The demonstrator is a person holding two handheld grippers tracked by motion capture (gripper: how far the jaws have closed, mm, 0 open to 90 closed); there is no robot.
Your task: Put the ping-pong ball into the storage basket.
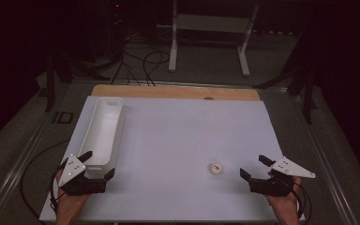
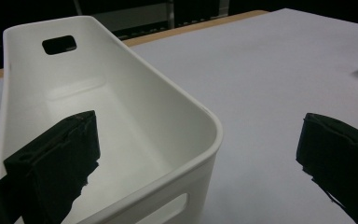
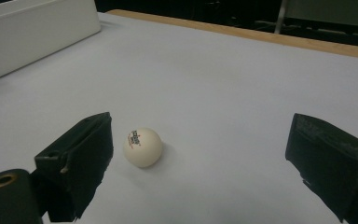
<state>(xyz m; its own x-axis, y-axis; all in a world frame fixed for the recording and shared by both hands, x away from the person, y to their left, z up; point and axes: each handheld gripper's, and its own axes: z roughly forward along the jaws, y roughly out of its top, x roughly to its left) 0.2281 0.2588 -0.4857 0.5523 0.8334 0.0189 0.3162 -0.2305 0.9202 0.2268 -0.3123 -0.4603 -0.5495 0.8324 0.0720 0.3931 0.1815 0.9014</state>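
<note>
White table (image 1: 178,136) with bin (image 1: 104,129) (long, white) and ball (image 1: 215,168)

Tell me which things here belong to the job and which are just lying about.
In the job:
- white ball
- white bin
- left gripper, fingers open around the bin's near corner
- right gripper, fingers open, ball not yet gripped

Lying about:
- cables on the floor
- white stand

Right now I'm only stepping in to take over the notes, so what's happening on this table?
A person holds tongs in each hand over a white table. The left tongs are open at the near end of a long white bin, one jaw inside it and one outside. The right tongs are open just short of a small white ball lying on the table; neither grips anything yet.
</note>
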